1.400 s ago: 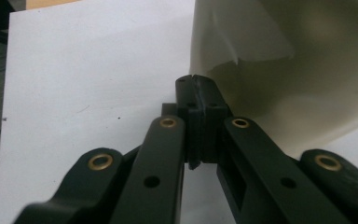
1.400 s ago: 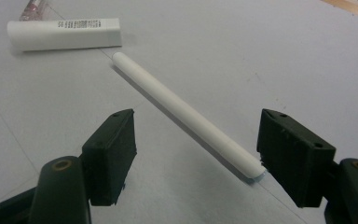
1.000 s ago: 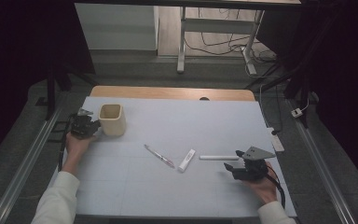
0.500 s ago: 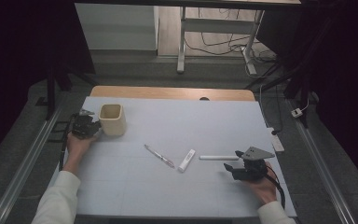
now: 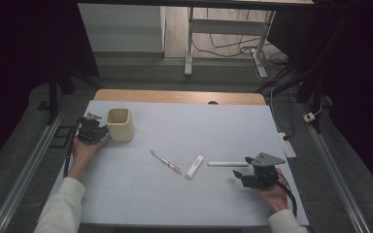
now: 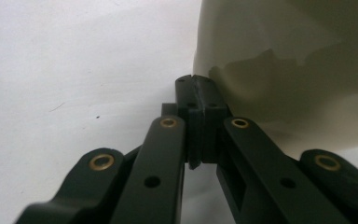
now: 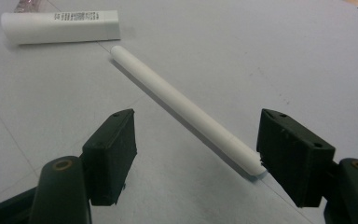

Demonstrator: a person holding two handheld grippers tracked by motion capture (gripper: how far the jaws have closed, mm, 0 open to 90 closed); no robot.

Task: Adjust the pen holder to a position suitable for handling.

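A person sits at a table (image 5: 175, 204) covered in white; the left gripper (image 6: 196, 86) has its jaws pressed together on nothing, tips just beside a cream cup (image 5: 119, 124) at the table's far left; the right gripper (image 7: 196, 149) is spread wide on the near right, a white stick (image 7: 182, 109) lying between its jaws; a white tube (image 5: 194, 166) and a pen (image 5: 165, 162) lie mid-table.

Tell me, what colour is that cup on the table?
Cream, a pale beige cup, clearest in the high view.
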